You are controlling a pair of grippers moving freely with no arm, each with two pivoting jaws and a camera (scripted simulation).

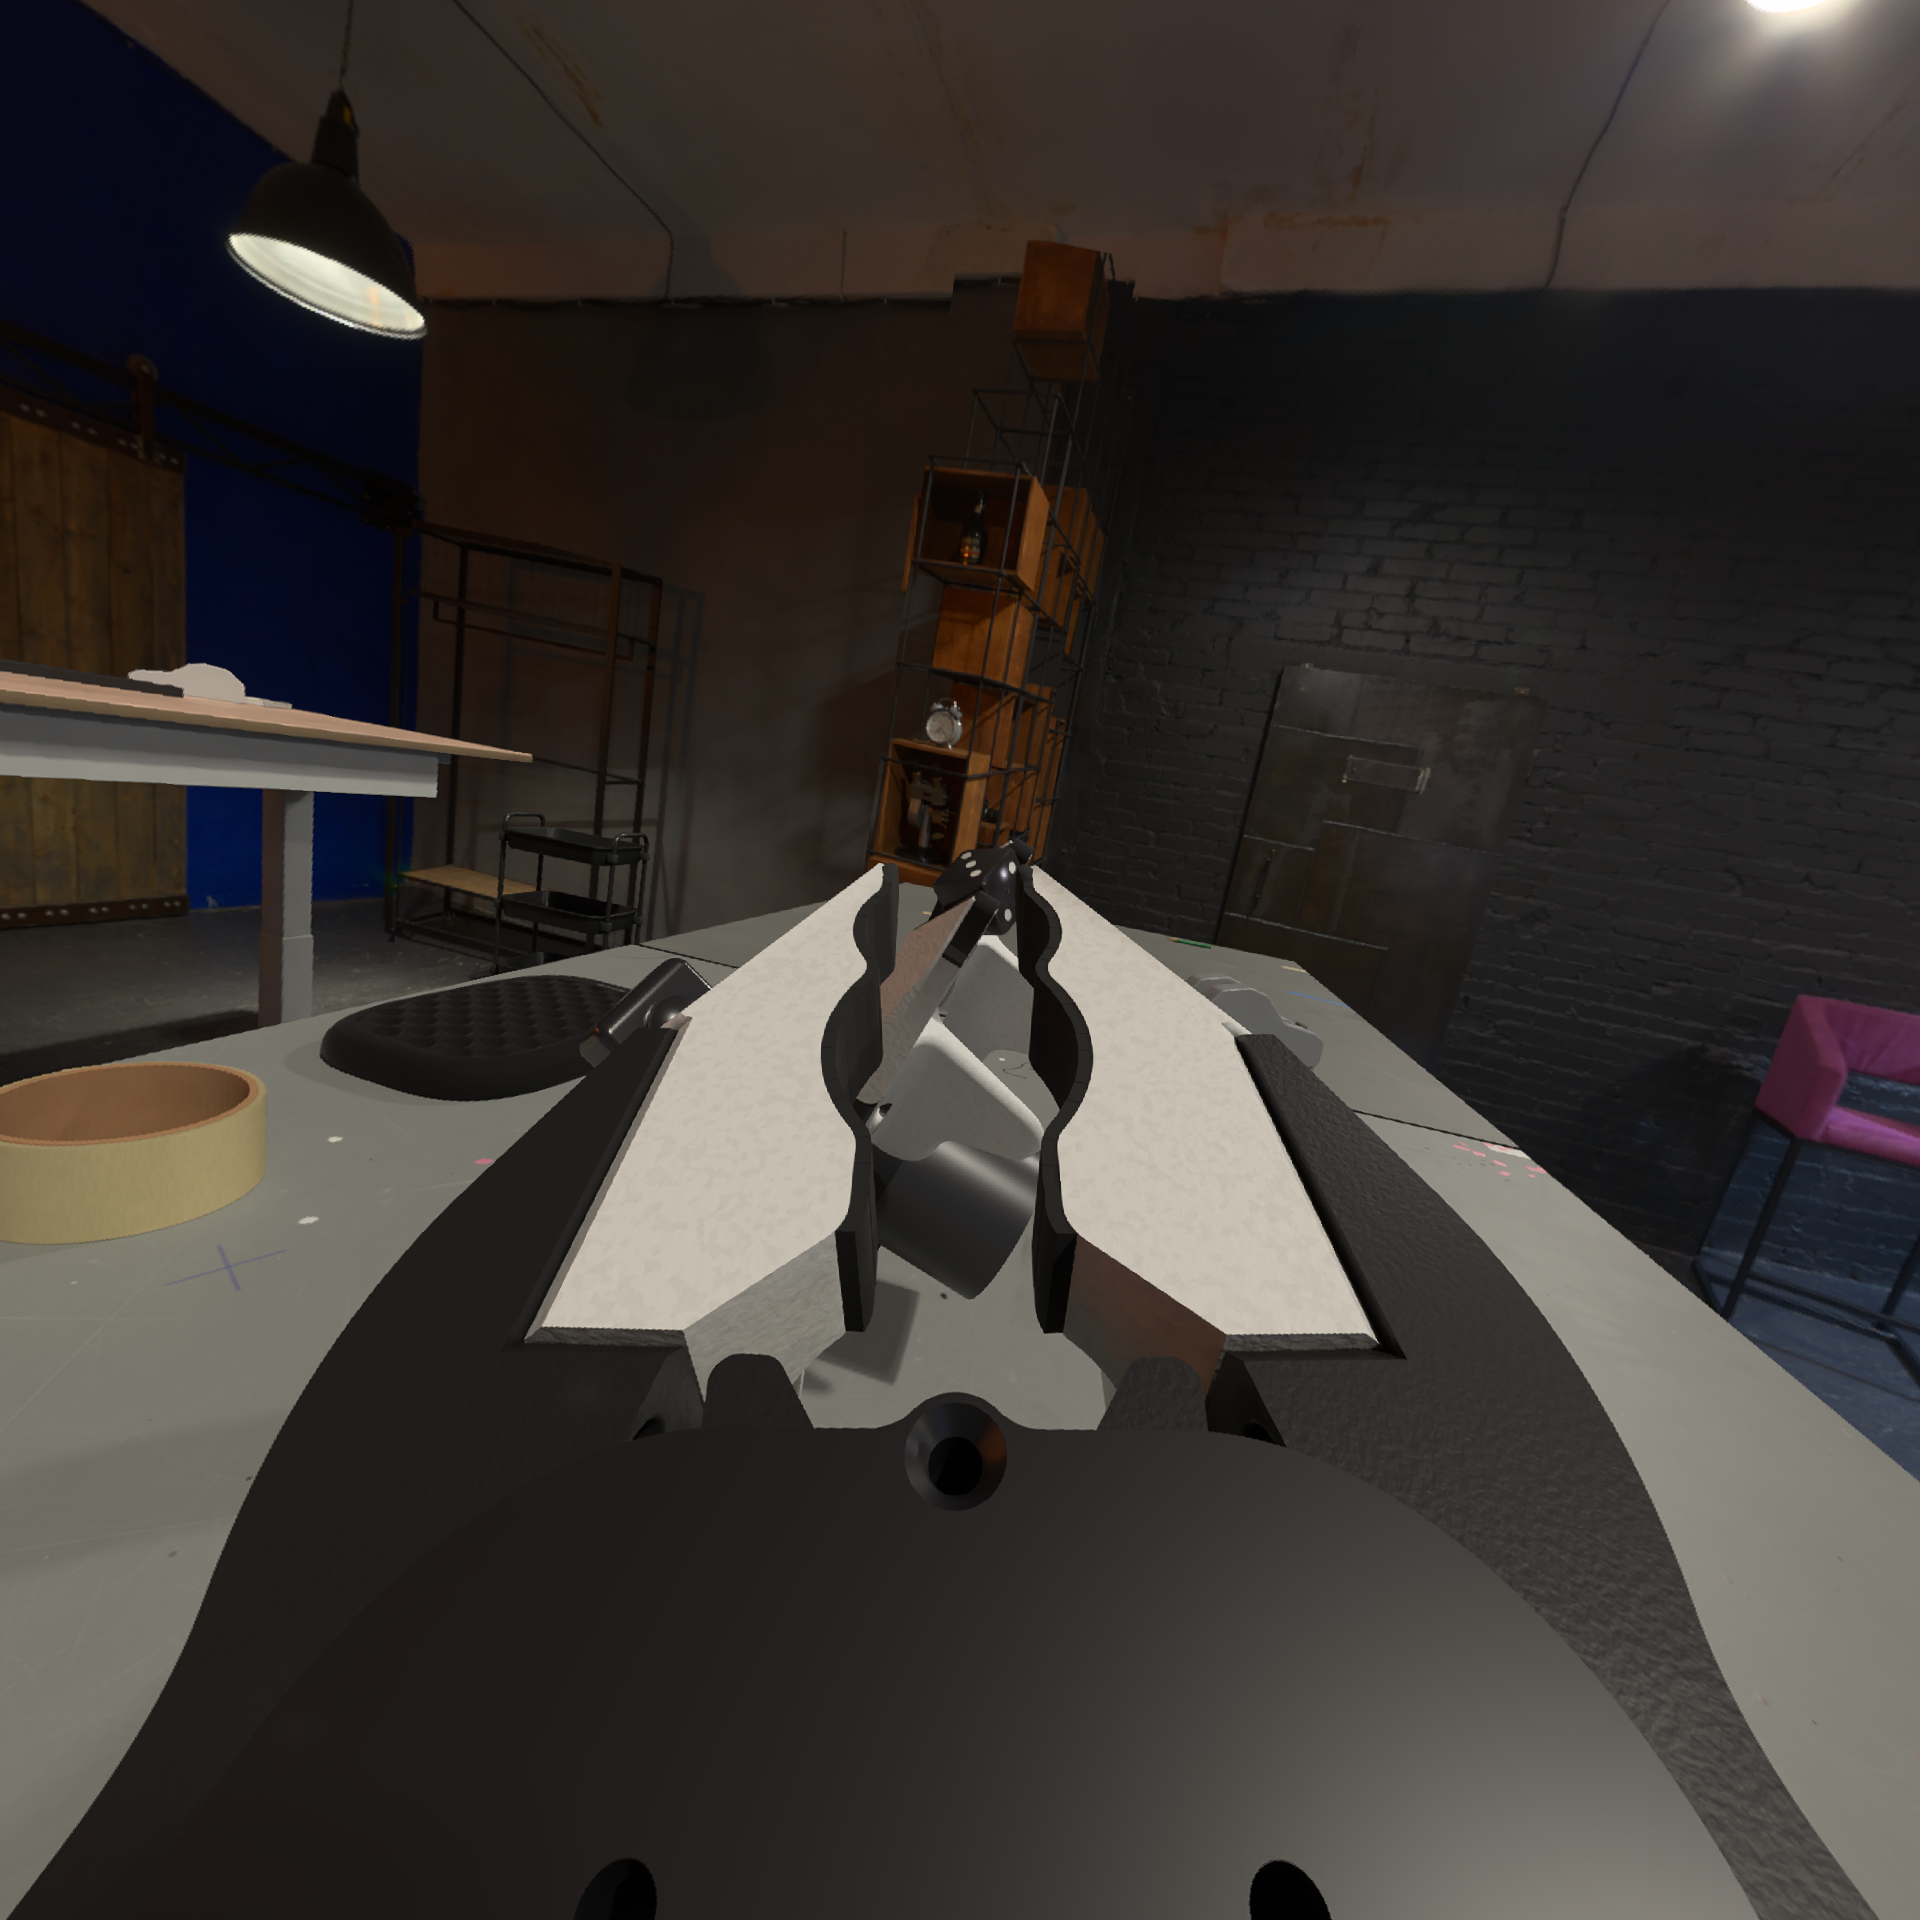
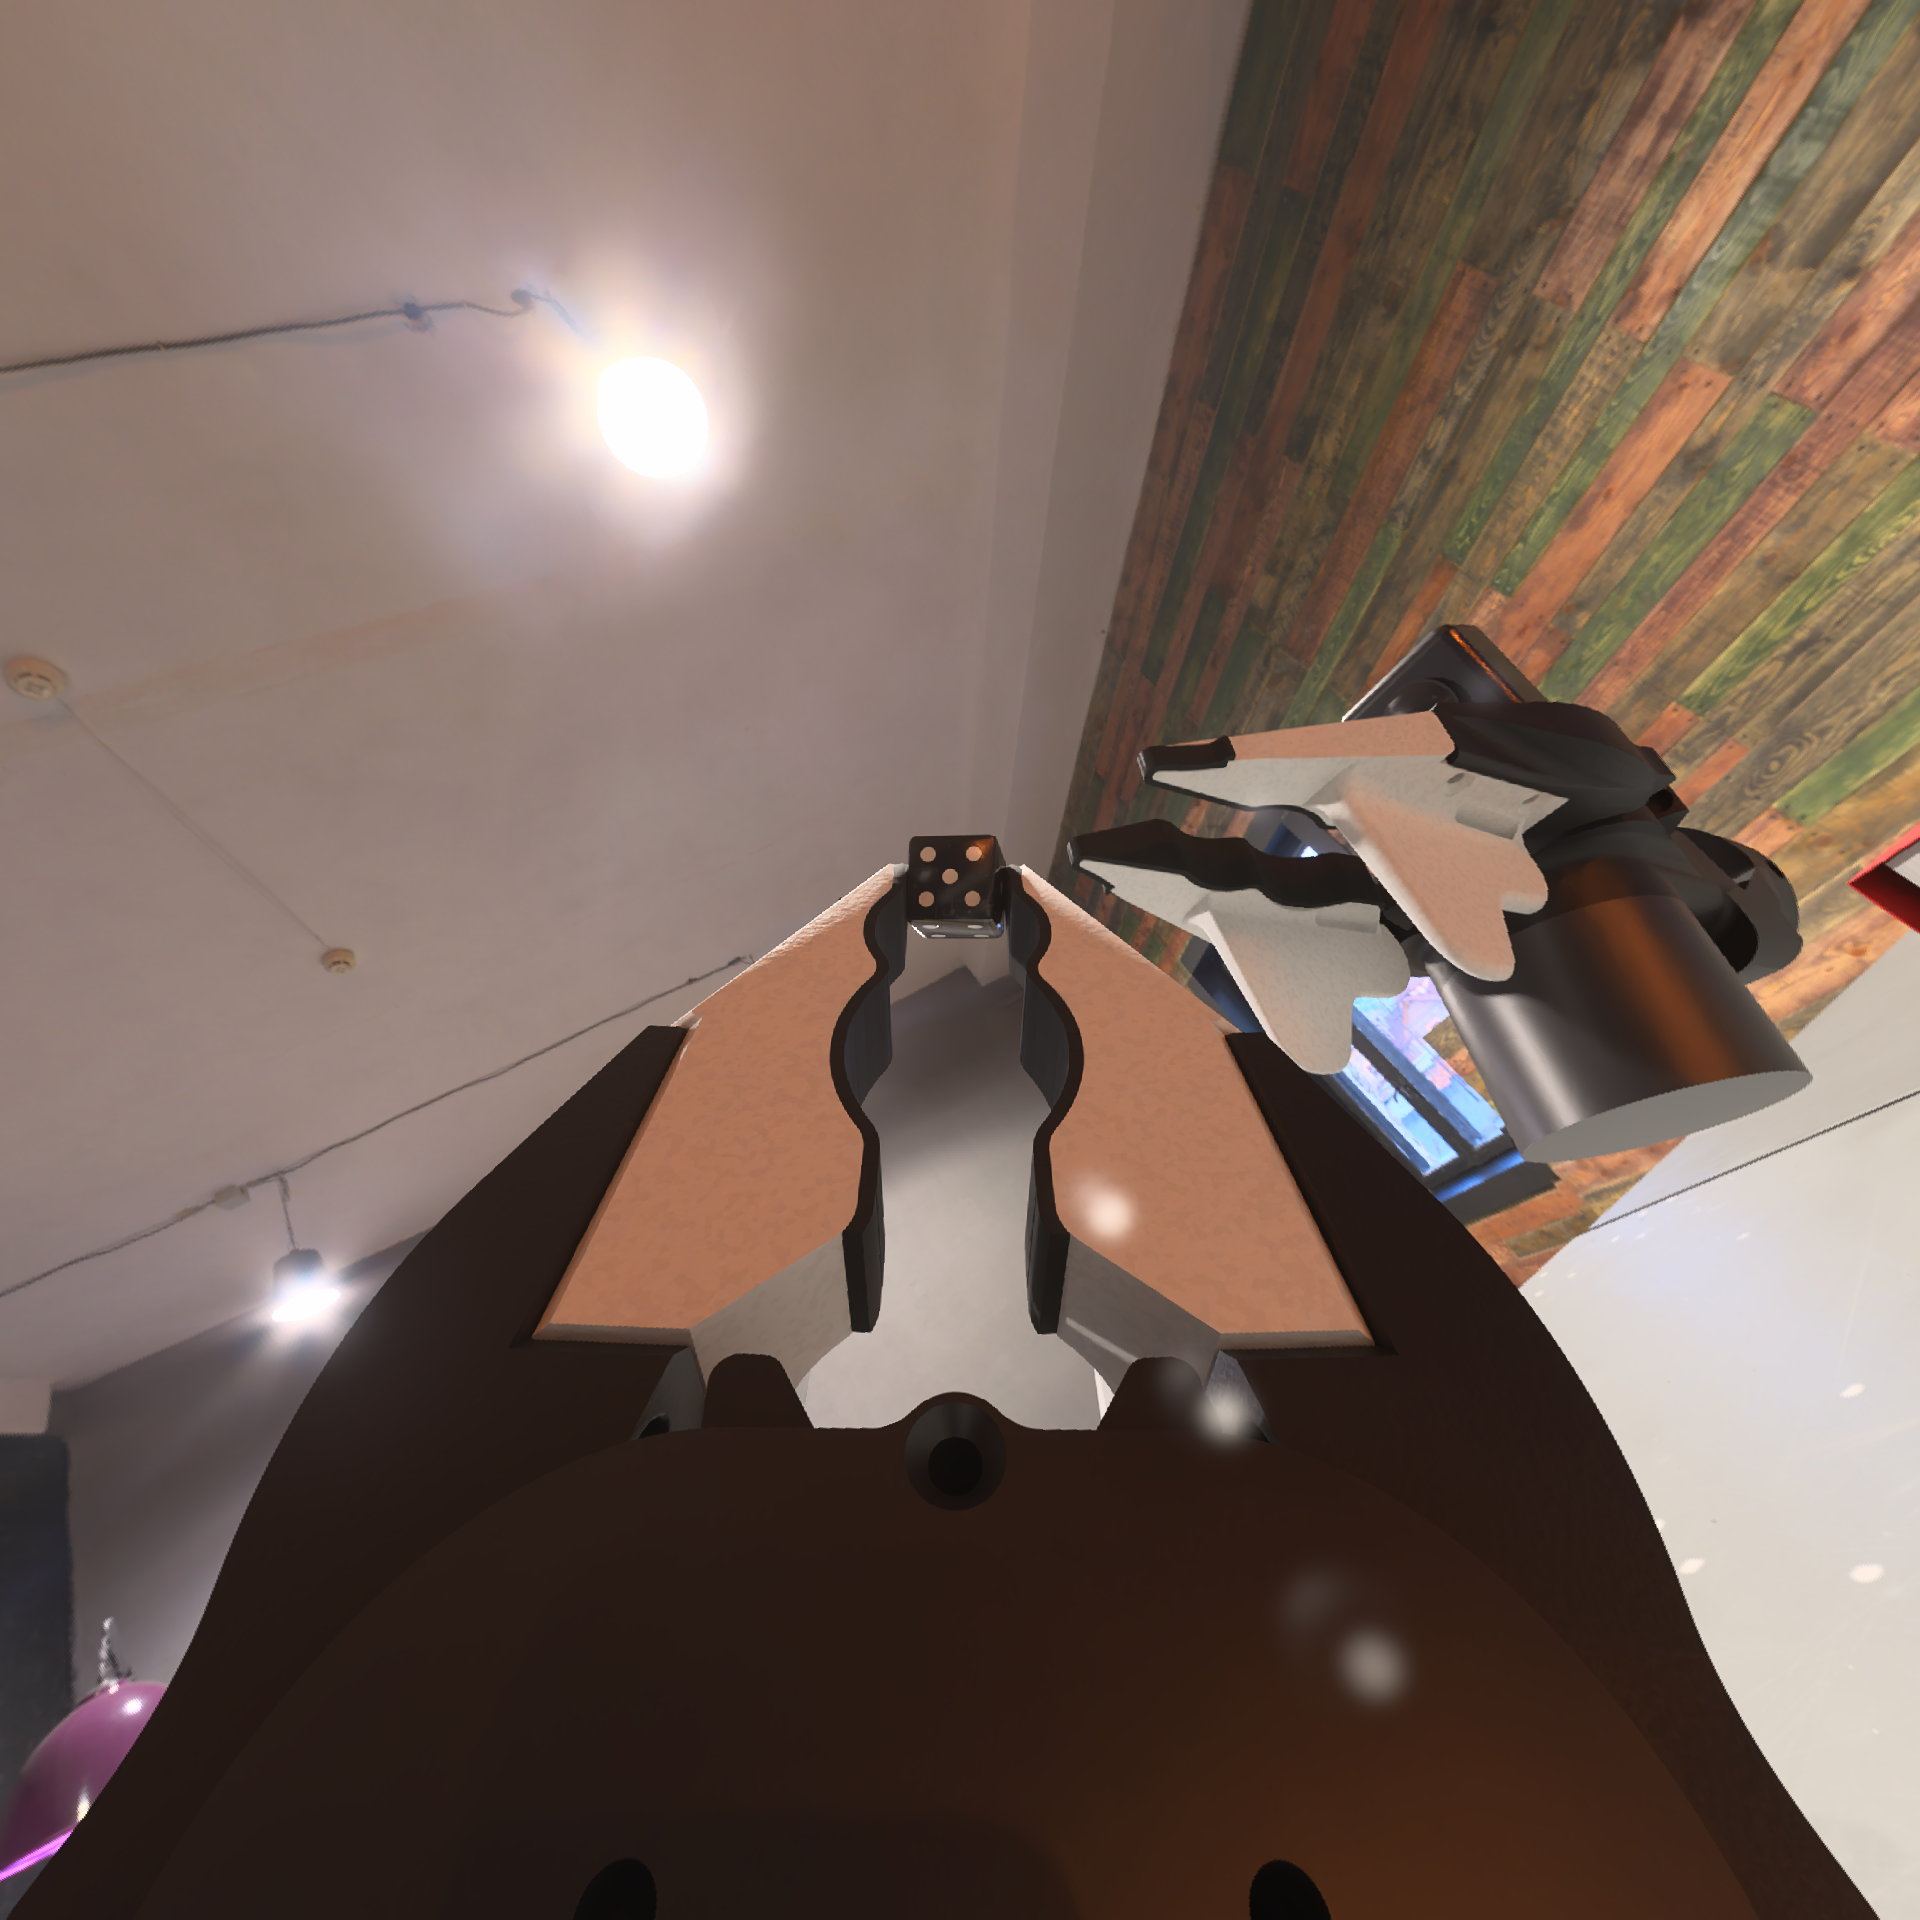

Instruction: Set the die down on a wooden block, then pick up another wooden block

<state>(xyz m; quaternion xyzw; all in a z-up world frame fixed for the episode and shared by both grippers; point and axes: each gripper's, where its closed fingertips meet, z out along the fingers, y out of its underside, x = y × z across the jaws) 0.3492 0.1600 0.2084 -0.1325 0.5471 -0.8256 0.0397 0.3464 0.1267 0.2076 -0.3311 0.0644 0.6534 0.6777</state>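
Note:
My right gripper point(image 2: 956, 891) is shut on a black die point(image 2: 954, 888) with pale pips, pinched at the fingertips, and points up toward the ceiling. My left gripper point(image 1: 961, 878) is open and empty above the grey table point(image 1: 208, 1403). Between its fingers I see the die point(image 1: 975, 875) held by the right gripper point(image 1: 987, 902) just beyond its tips. In the right wrist view the left gripper point(image 2: 1110, 808) hovers just right of the die, apart from it, jaws parted. No wooden block shows in either view.
A roll of tan tape point(image 1: 125, 1153) and a black mesh pad point(image 1: 478, 1029) lie on the table's left side. A pale grey object point(image 1: 1247, 1003) lies at the right. A second table point(image 1: 208, 727) stands back left, a purple chair point(image 1: 1849, 1091) at the right.

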